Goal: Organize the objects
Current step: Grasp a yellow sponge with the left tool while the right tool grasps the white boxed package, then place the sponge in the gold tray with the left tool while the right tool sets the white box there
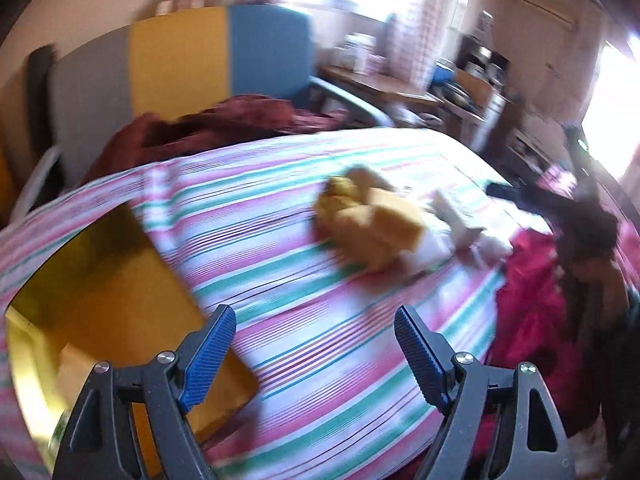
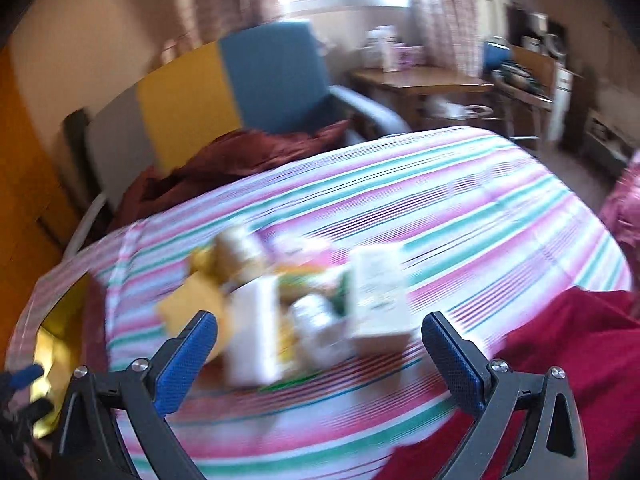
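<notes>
Hovering with jaws apart and empty, the right gripper (image 2: 318, 338) is facing a blurred cluster of small boxes and bottles (image 2: 304, 312) at centre frame. Closing there is risking toppling neighbours. The left gripper (image 1: 315, 332), also apart, is idling lower centre.

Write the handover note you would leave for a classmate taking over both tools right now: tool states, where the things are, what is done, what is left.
Left tool: open, empty, above the striped bed cover, beside the yellow box.
Right tool: open, empty, facing the pile of small items.
Things: cartons and jars lie heaped together on the cover; the image is too blurred to identify each.
Done: nothing visibly sorted; I cannot see into the box.
Left: probably pick items from the pile one at a time and place them.
</notes>
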A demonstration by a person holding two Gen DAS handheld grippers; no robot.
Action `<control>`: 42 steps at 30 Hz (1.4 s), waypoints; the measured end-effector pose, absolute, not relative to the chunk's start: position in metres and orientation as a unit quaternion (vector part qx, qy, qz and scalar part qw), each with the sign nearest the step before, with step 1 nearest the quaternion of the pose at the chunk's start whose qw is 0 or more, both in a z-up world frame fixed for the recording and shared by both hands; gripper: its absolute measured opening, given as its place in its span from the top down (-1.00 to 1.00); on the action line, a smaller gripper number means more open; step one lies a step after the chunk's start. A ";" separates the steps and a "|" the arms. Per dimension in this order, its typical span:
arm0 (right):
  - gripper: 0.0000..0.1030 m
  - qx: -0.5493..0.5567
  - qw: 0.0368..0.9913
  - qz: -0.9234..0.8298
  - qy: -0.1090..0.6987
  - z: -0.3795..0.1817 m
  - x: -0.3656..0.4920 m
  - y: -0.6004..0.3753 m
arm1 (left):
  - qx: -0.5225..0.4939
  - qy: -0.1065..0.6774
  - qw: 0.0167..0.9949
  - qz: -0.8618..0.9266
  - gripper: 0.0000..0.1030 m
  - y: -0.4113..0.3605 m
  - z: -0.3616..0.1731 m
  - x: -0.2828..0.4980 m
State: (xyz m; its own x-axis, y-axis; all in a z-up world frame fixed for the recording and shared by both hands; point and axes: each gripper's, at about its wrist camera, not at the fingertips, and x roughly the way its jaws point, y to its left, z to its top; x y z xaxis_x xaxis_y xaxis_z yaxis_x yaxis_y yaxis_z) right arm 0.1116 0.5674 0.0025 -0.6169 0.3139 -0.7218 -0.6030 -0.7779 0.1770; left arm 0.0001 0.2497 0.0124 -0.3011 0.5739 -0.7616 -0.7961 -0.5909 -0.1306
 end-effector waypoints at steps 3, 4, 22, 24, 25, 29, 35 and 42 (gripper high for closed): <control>-1.00 -0.346 0.286 0.865 0.222 -0.002 0.113 0.602 | -0.394 0.165 0.457 0.781 -0.61 0.283 0.011 0.009; -1.00 -0.342 0.291 0.863 0.232 -0.005 0.114 0.612 | -0.390 0.172 0.461 0.779 -0.62 0.292 0.010 0.010; -1.00 -0.350 0.262 0.851 0.290 -0.036 0.110 0.639 | -0.369 0.262 0.502 0.737 -0.83 0.412 -0.029 -0.010; -1.00 -0.356 0.259 0.849 0.291 -0.040 0.104 0.642 | -0.374 0.259 0.506 0.733 -0.55 0.417 -0.033 -0.013; -1.00 -0.360 0.260 0.848 0.289 -0.042 0.101 0.642 | -0.379 0.256 0.506 0.731 -0.46 0.418 -0.036 -0.016; -0.96 -0.379 0.253 0.843 0.285 -0.051 0.089 0.645 | -0.381 0.256 0.512 0.726 -0.19 0.421 -0.045 -0.017; -0.05 -0.431 0.242 0.834 0.247 -0.070 0.066 0.639 | -0.369 0.204 0.528 0.737 -0.14 0.403 -0.033 -0.015; -0.05 -0.408 0.252 0.846 0.234 -0.056 0.077 0.636 | -0.375 0.124 0.523 0.755 -0.14 0.363 -0.006 -0.021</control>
State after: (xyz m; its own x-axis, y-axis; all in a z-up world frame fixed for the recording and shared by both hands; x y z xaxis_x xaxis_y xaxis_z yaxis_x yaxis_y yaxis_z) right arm 0.0769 0.6365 -0.0556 -0.5408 0.2347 -0.8078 -0.6167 -0.7636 0.1910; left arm -0.0206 0.3631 -0.0056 -0.1715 0.6974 -0.6959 -0.8833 -0.4216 -0.2048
